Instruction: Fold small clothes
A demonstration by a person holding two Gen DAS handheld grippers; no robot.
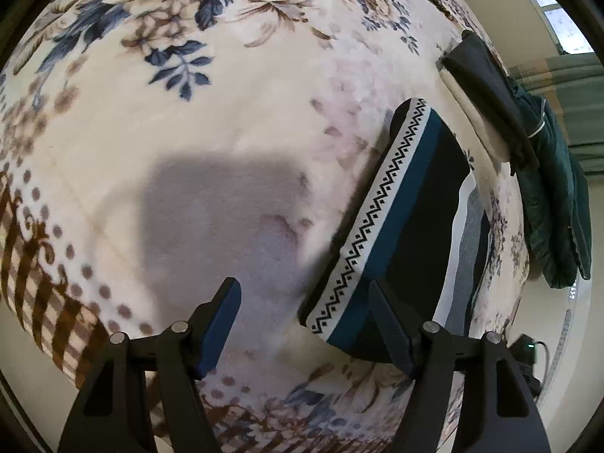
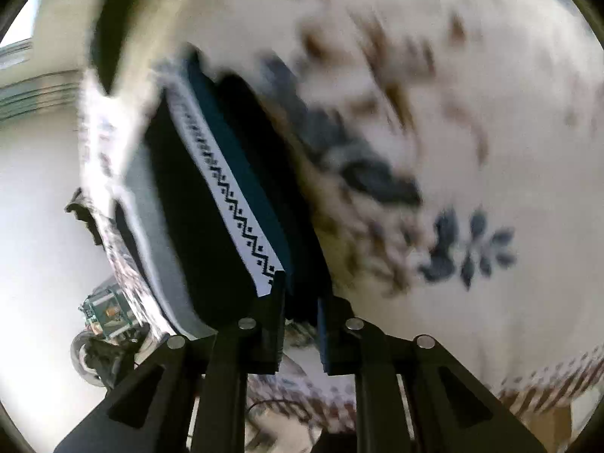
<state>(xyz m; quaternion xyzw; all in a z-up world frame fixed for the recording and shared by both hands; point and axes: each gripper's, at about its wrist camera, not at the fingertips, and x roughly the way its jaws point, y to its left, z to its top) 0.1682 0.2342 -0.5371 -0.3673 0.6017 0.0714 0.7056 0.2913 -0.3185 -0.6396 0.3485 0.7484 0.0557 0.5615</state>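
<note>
Left wrist: folded garment (image 1: 400, 226) right of claw (image 1: 305, 324).

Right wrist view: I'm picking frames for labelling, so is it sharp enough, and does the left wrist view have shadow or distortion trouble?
Right wrist view: blanket smeared by motion blur, only the fingers and the nearest stretch of the garment's zigzag band crisp. Left wrist view: sharp, with a large grey shadow on the blanket, strong fisheye bulge, and a bright window at the top right.
</note>
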